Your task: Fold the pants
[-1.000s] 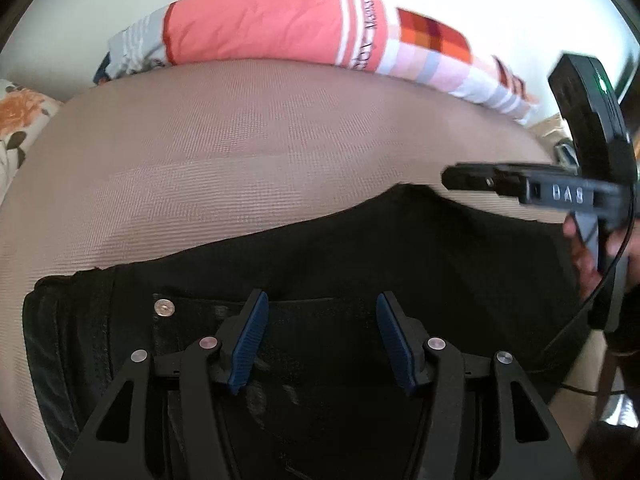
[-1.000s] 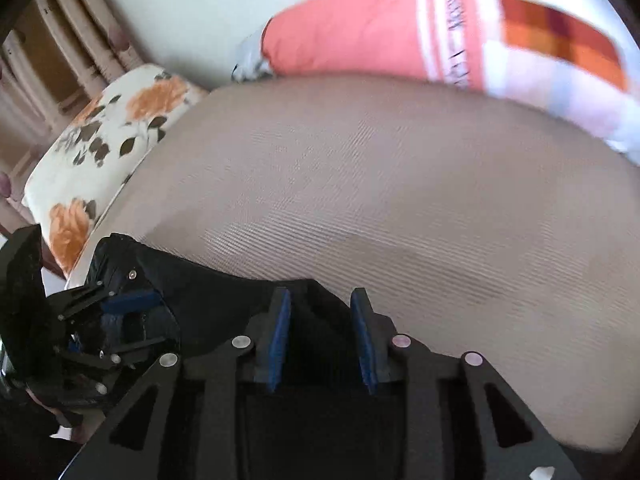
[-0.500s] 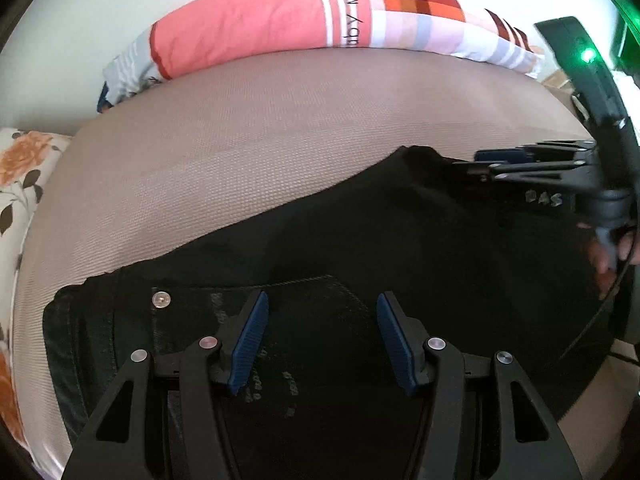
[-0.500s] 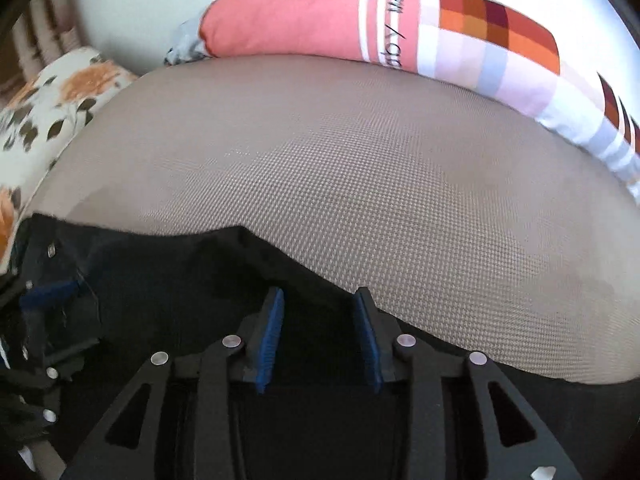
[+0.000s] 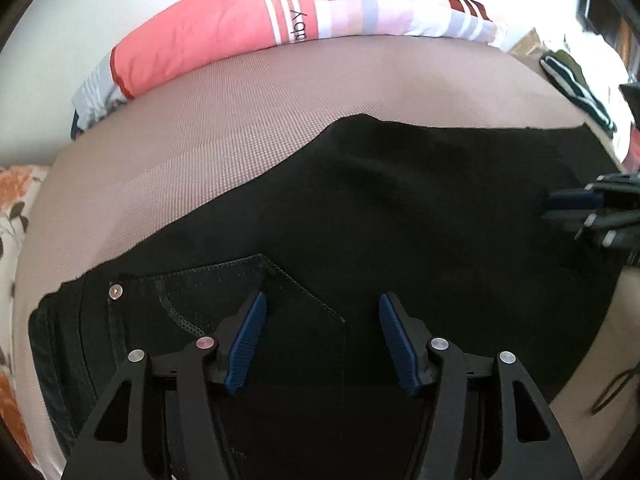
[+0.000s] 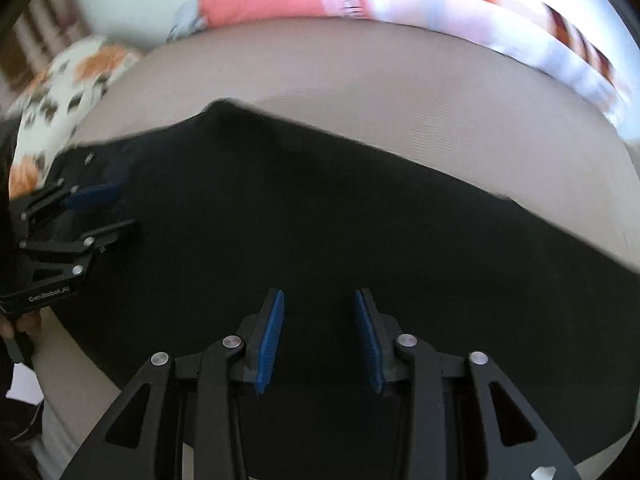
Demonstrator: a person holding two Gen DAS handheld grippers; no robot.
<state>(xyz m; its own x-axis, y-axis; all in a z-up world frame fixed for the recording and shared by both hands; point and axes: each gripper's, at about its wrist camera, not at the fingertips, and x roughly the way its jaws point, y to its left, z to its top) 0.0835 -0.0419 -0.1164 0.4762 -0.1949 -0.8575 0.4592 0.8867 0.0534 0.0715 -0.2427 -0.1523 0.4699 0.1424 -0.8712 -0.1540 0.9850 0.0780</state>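
Black pants (image 5: pixel 380 220) lie flat on a beige bed, waistband and rivet button (image 5: pixel 116 291) at the left, a back pocket (image 5: pixel 256 300) under my left gripper. My left gripper (image 5: pixel 322 304) is open above the pocket, holding nothing. My right gripper (image 6: pixel 319 300) is open and empty over the pants (image 6: pixel 320 216), with a narrower gap. It also shows at the right edge of the left wrist view (image 5: pixel 576 210). The left gripper shows at the left edge of the right wrist view (image 6: pixel 88 208).
A pink, white and checked rolled blanket (image 5: pixel 280 28) lies along the bed's far edge. A floral pillow (image 6: pixel 60 92) sits at the left. A striped dark cloth (image 5: pixel 572 84) lies at the far right. Bare beige bedsheet (image 5: pixel 200 132) lies beyond the pants.
The right gripper let go of the pant fabric, opened and drew back to the right. The pants now lie spread flat. The left gripper stayed open over the pocket.
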